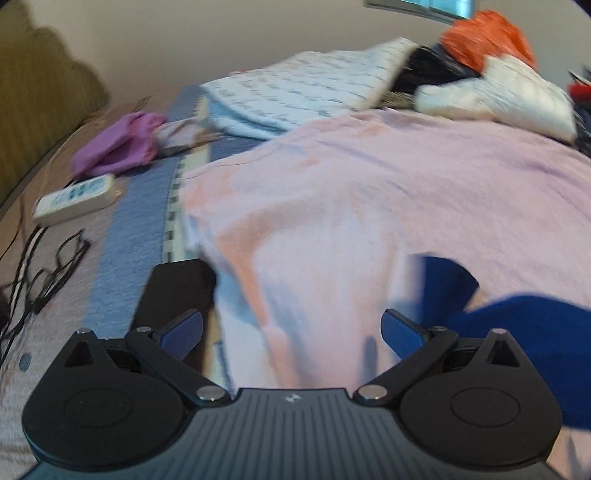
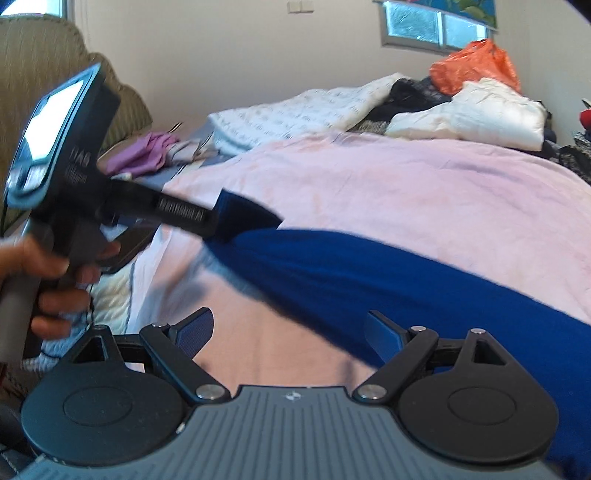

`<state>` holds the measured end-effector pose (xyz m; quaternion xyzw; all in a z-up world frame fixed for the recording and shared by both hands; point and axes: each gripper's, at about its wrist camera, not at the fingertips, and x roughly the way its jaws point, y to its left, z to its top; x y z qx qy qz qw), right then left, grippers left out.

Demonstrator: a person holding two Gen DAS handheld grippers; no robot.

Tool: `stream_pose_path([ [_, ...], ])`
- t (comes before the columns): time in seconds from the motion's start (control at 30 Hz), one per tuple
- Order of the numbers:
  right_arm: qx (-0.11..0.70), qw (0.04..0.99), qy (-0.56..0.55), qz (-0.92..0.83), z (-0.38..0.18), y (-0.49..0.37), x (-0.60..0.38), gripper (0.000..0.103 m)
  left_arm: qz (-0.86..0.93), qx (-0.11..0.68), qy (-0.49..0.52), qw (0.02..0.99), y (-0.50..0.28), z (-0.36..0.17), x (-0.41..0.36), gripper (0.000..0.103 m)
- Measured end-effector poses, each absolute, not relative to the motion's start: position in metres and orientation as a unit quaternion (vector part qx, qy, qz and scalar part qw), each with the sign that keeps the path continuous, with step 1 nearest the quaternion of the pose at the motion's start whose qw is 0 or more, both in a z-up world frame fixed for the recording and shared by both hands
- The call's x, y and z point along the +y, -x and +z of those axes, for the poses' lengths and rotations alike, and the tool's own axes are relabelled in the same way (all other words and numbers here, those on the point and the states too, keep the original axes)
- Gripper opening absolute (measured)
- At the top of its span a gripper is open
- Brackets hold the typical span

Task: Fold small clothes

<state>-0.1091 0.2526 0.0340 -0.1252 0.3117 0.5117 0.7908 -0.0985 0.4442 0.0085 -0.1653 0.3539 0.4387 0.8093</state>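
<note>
A blue garment (image 2: 369,273) lies across a pink blanket (image 2: 406,184) on the bed; it also shows in the left wrist view (image 1: 517,332) at the lower right. My left gripper (image 1: 291,334) is open and empty above the pink blanket, left of the blue cloth. In the right wrist view the left gripper (image 2: 236,218) reaches to the blue garment's left end. My right gripper (image 2: 288,338) is open, with its right finger at the garment's near edge.
A purple garment (image 1: 118,147), a white remote (image 1: 74,199) and black cables (image 1: 48,266) lie on the left. A folded patterned quilt (image 1: 306,88), a white bundle (image 1: 498,92) and an orange bag (image 1: 484,33) sit at the far end. A phone (image 1: 177,291) lies near the left finger.
</note>
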Motion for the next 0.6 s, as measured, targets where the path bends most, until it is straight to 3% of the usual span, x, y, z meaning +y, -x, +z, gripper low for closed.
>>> stream_pose_path([
  [0.23, 0.334, 0.798, 0.108, 0.490, 0.026, 0.102, 0.235, 0.090, 0.300, 0.350, 0.370, 0.806, 0.114, -0.011, 0.481, 0.103],
  [0.33, 0.337, 0.802, 0.104, 0.482, 0.024, 0.103, 0.227, 0.091, 0.286, 0.349, 0.342, 0.825, 0.105, -0.002, 0.469, 0.103],
  [0.5, 0.345, 0.807, 0.098, 0.469, 0.023, 0.104, 0.217, 0.091, 0.302, 0.365, 0.212, 0.855, 0.077, 0.019, 0.443, 0.103],
  [0.6, 0.345, 0.809, 0.090, 0.467, 0.024, 0.107, 0.210, 0.091, 0.292, 0.351, 0.216, 0.863, 0.074, 0.028, 0.442, 0.103],
])
